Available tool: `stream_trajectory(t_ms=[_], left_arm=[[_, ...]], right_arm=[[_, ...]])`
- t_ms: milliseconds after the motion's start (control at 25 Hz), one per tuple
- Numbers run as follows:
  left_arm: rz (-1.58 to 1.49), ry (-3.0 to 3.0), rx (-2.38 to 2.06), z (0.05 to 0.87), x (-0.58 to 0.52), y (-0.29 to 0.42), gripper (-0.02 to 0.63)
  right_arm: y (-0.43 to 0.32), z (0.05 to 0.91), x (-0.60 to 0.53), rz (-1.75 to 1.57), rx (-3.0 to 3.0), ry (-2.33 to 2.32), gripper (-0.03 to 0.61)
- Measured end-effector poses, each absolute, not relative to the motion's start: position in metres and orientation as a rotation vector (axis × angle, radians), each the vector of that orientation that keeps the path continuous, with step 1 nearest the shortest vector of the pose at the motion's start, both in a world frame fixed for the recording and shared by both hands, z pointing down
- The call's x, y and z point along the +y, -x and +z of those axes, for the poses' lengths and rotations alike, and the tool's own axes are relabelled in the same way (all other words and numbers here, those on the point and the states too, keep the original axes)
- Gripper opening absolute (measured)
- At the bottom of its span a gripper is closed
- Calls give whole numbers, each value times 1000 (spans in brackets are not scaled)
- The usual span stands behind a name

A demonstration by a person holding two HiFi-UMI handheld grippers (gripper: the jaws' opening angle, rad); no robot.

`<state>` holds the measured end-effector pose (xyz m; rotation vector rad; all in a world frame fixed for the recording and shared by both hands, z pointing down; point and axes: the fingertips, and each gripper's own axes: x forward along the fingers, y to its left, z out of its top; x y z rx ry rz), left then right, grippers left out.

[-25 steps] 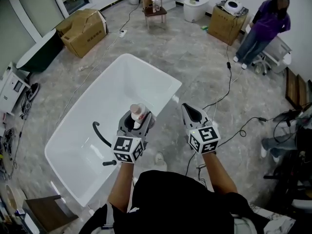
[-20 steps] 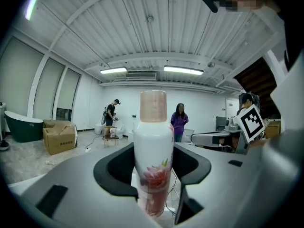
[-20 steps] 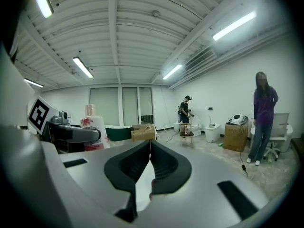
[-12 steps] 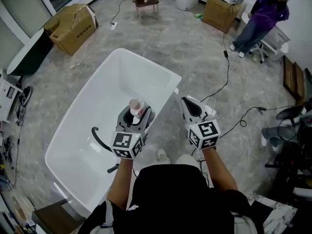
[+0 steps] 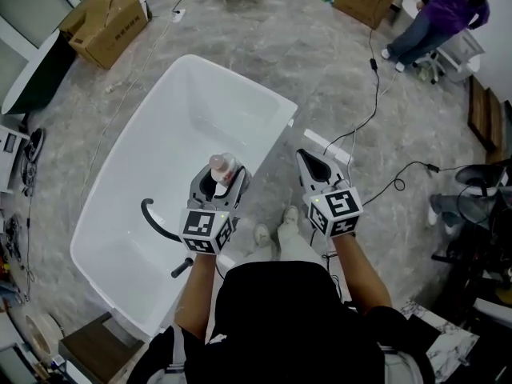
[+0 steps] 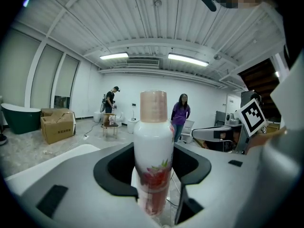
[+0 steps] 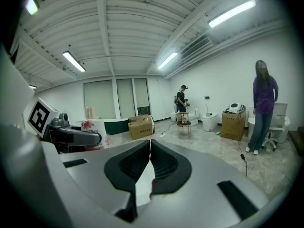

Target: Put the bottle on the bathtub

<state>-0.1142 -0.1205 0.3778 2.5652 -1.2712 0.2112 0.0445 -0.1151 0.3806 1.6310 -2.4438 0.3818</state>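
Just ahead of the person's chest, the left gripper [image 5: 221, 184] has its jaws clamped on the bottle [image 6: 153, 146], white with a pink cap and held upright. Beside it, the right gripper [image 5: 310, 166] is pinched together on nothing. Beyond lies the bathtub [image 5: 184, 126]. This is the carrying step. From this steep angle the bottle seems to hang clear above the near rim. Next it needs lowering squarely onto that ledge before the jaws part.
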Motion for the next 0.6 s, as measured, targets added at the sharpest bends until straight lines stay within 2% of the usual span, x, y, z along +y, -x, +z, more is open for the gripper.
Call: stream_trajectory(t_ms=[320, 600], left_arm=[[288, -2480, -1283, 401, -130, 89, 232], [357, -2399, -1299, 452, -143, 78, 232]], right_arm=[[-67, 397, -130, 488, -2420, -1545, 25], [-78, 446, -143, 578, -2386, -1452, 25]])
